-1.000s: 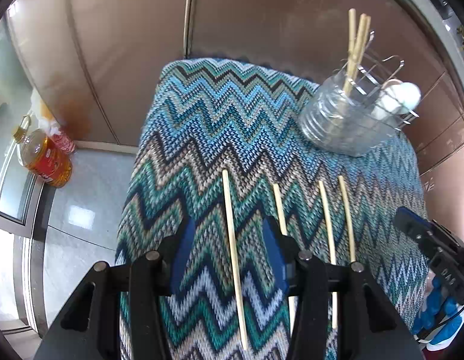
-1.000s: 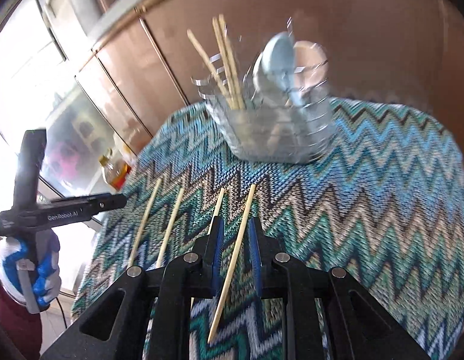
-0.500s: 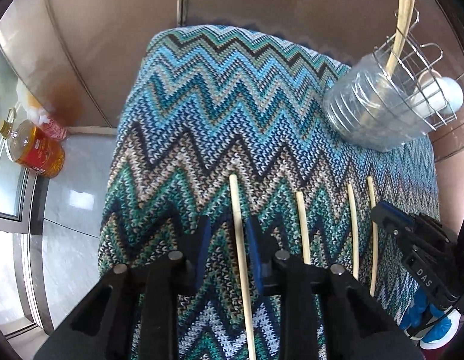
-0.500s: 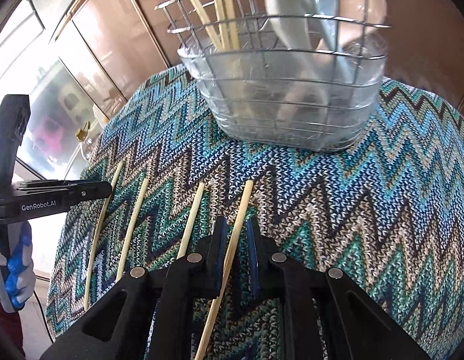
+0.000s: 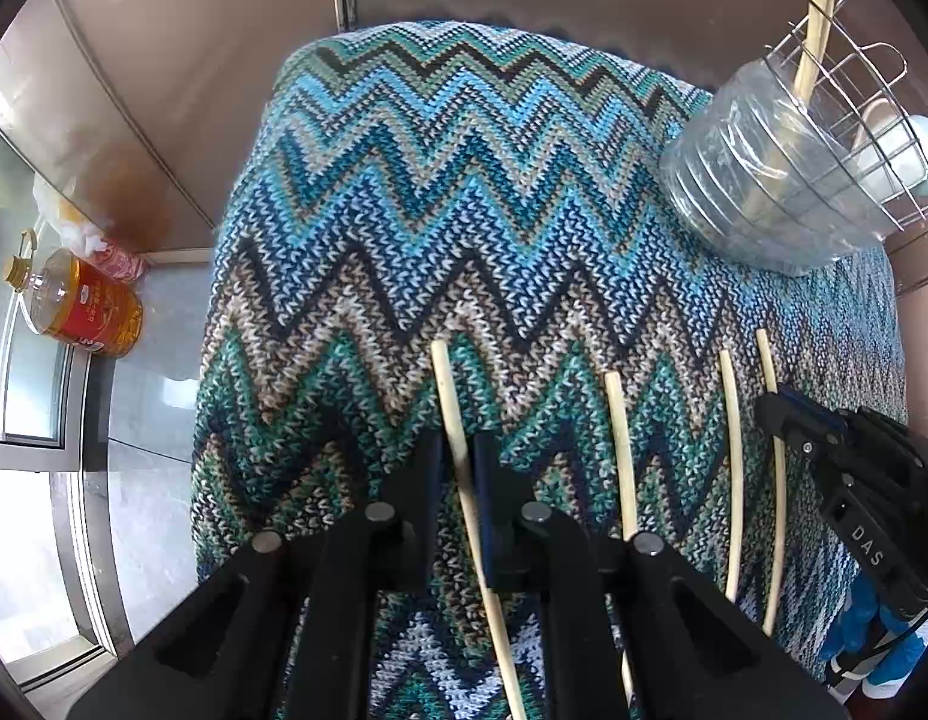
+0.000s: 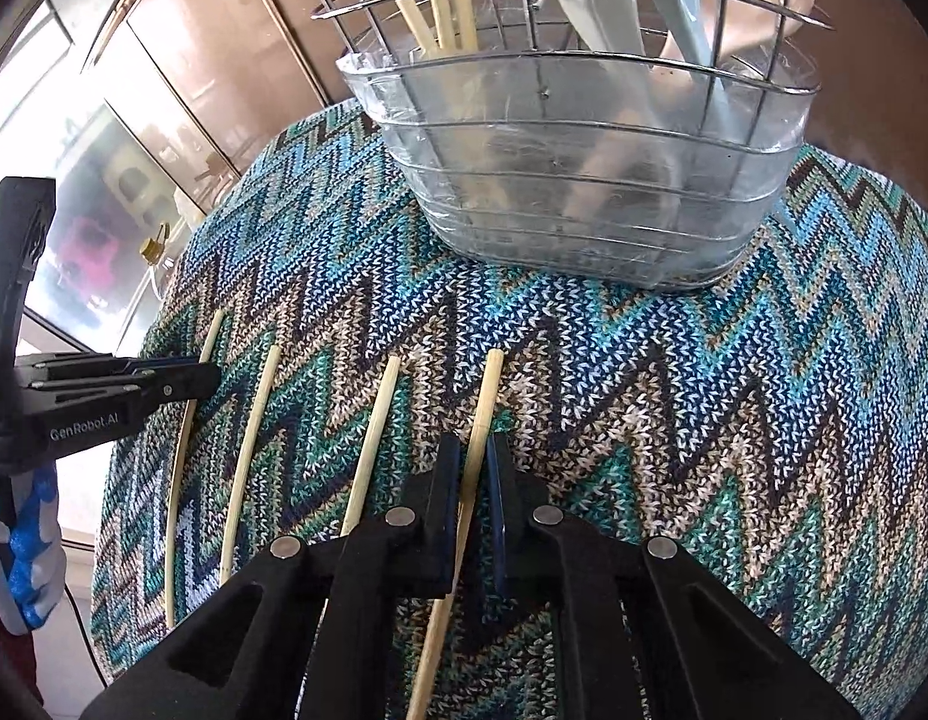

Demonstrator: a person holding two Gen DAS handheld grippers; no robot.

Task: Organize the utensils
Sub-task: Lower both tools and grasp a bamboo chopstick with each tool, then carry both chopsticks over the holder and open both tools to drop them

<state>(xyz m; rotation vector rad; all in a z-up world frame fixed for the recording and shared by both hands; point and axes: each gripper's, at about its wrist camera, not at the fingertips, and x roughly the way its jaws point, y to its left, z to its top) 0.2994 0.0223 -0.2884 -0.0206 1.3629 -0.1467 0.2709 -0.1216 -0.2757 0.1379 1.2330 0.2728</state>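
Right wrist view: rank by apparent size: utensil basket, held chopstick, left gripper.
1. utensil basket
2. held chopstick; nearness may inflate it
3. left gripper; partly cut off at the frame edge, so unsure

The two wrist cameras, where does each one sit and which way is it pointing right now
Left wrist: on the left gripper, looking along its fingers at the leftmost chopstick; the right gripper shows at right.
Right wrist: on the right gripper, facing the utensil basket, fingers astride the rightmost chopstick; the left gripper shows at left.
Shared: four chopsticks, basket, zigzag cloth.
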